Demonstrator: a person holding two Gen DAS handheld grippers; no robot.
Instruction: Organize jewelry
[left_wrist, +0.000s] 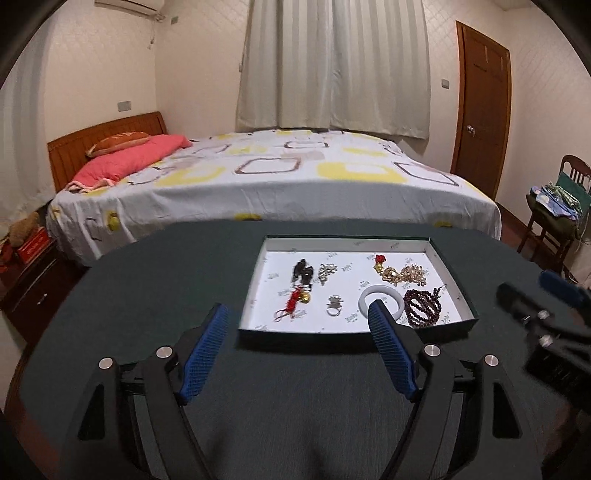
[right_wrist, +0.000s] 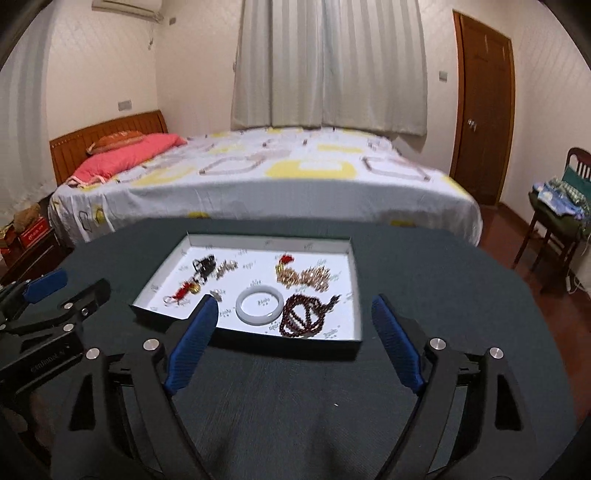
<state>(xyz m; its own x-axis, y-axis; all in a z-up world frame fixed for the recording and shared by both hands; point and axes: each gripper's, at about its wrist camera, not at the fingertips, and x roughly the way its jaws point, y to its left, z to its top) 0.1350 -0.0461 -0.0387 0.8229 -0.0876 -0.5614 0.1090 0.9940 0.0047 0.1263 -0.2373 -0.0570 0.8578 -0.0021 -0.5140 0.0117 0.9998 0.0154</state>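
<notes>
A shallow white-lined tray (left_wrist: 347, 244) (right_wrist: 354, 280) sits on the dark green table. In it lie a white bangle (left_wrist: 384, 295) (right_wrist: 260, 305), dark red bead strands (left_wrist: 423, 306) (right_wrist: 304, 317), a gold beaded piece with a red flower (left_wrist: 402, 274) (right_wrist: 306, 275), a ring (left_wrist: 334, 306), a red and gold charm (left_wrist: 297, 300) (right_wrist: 186, 290), a black piece (left_wrist: 303, 274) (right_wrist: 205, 266) and a small sparkly piece (left_wrist: 327, 272) (right_wrist: 226, 268). My left gripper (left_wrist: 299, 314) is open and empty, just short of the tray's near edge. My right gripper (right_wrist: 293, 308) is open and empty, near the tray's near right corner.
The green table (left_wrist: 147, 280) (right_wrist: 443, 280) ends near a bed (left_wrist: 280, 177) (right_wrist: 258, 173) behind it. A chair with fabric (left_wrist: 557, 206) (right_wrist: 557, 206) stands at the right by a wooden door (left_wrist: 480, 110). A nightstand (left_wrist: 33, 288) is at the left.
</notes>
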